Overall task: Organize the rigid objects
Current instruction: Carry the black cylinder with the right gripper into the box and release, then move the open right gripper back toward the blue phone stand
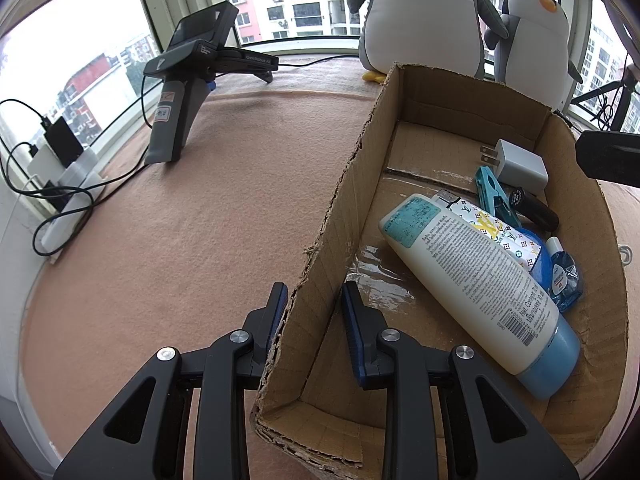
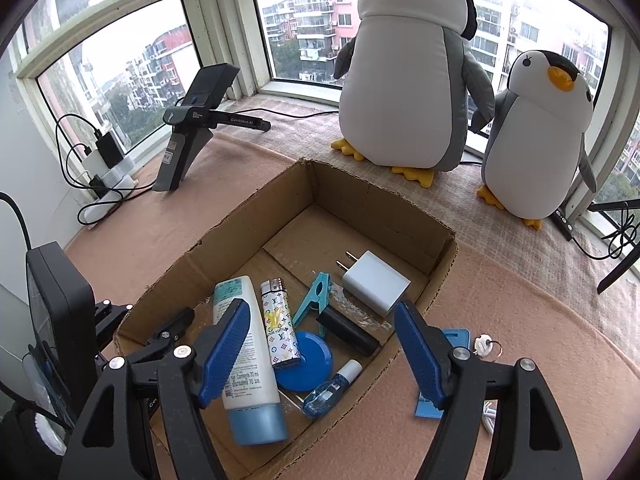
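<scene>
Pink-covered tabletop (image 2: pixel 500 280) carries a ragged cardboard box (image 1: pixel 320 248); left gripper (image 1: pixel 314 300) clamps its wall, right gripper (image 2: pixel 320 344) hangs wide, empty.

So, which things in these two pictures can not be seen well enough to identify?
- Flat blue item outside the cardboard box, right wrist view: mostly hidden behind a finger of the open right gripper.
- White cord end, same view: hidden by the gripper's frame.
- Lotion tube print, left wrist view: too small to read.
- Blue disc, left wrist view: mostly covered by the tube and patterned lighter.
</scene>
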`<state>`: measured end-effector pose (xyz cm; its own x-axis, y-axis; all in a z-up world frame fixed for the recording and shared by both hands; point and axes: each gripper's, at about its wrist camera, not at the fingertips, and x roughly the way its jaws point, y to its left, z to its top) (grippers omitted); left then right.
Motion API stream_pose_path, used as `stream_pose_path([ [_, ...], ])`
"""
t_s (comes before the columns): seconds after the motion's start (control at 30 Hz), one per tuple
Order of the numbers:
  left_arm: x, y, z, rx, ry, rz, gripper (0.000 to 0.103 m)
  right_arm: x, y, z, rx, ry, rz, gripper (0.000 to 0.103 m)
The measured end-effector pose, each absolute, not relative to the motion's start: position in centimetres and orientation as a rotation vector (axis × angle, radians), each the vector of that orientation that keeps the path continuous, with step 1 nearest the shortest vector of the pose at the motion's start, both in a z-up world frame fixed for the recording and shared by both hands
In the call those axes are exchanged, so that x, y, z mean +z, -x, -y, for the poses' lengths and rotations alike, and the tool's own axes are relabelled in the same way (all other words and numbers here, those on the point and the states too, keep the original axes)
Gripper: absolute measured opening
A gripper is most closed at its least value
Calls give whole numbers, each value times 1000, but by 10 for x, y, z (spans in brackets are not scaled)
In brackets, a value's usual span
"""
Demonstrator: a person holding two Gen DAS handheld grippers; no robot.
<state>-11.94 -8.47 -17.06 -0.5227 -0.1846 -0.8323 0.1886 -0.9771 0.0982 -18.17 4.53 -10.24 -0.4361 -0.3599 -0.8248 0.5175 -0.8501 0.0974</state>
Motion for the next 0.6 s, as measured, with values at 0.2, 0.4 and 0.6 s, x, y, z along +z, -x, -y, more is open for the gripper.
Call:
stream_pose_path([
  [0.2,-171,119,85,-2569,-1403,0,26,-103,180,-52,-2289,-1261,-231,72],
  [0.4,-171,119,85,-2570,-1403,4,26,-102,177,-65,-2299,-1268,-216,72],
  [0.6,-171,119,85,-2570,-1404,11,26,-102,172,-95,-2327,-1276,-211,73],
])
